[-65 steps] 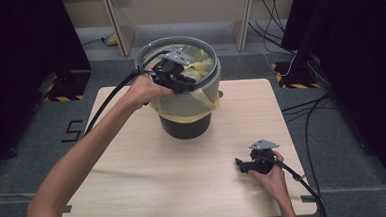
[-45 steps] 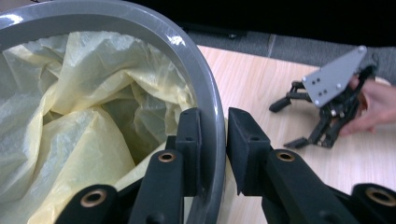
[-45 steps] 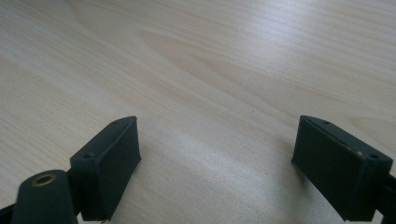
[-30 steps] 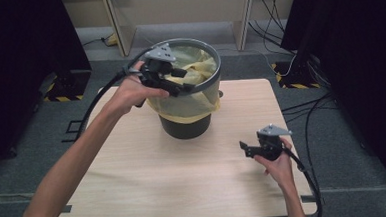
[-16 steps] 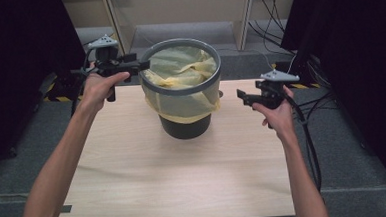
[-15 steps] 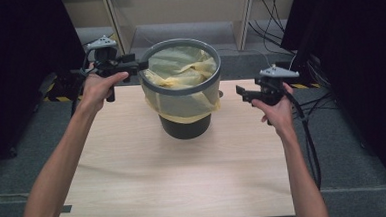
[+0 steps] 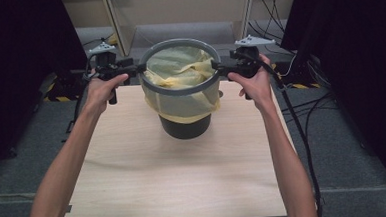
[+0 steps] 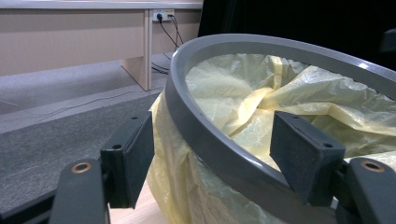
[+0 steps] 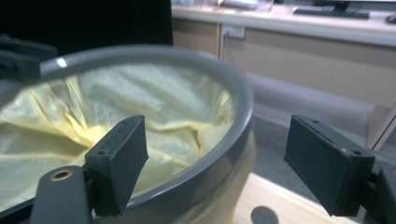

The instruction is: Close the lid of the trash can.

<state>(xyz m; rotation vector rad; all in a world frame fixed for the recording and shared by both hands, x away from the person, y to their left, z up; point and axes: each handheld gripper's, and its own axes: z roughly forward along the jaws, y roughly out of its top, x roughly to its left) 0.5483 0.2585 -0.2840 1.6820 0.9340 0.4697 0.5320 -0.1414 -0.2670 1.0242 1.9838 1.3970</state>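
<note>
At the far middle of the table, a dark bin lined with a yellow bag, the bag's edge folded down outside and pinned under a grey ring around the mouth. Left of the bin, level with that ring: the left gripper, jaws spread and set astride the ring's left side. Seen from the left gripper view, one pad outside the ring, the other over the bag inside, neither pressing; jaws just now widened, with the ring between them. Right of the bin, mirrored: the right gripper, jaws likewise spread. From the right gripper view, one pad inside the ring above the liner, the other well clear outside, nothing pinched.

Step in hand, by the look of it: lining up both grippers on opposite sides of the ring, ahead of a two-sided grab. Next move probably calls for closing each pair of jaws on the ring at the same height, then lifting evenly. Worth watching: catching loose bag film under an inner pad, or raising one side first and tipping the bin.
</note>
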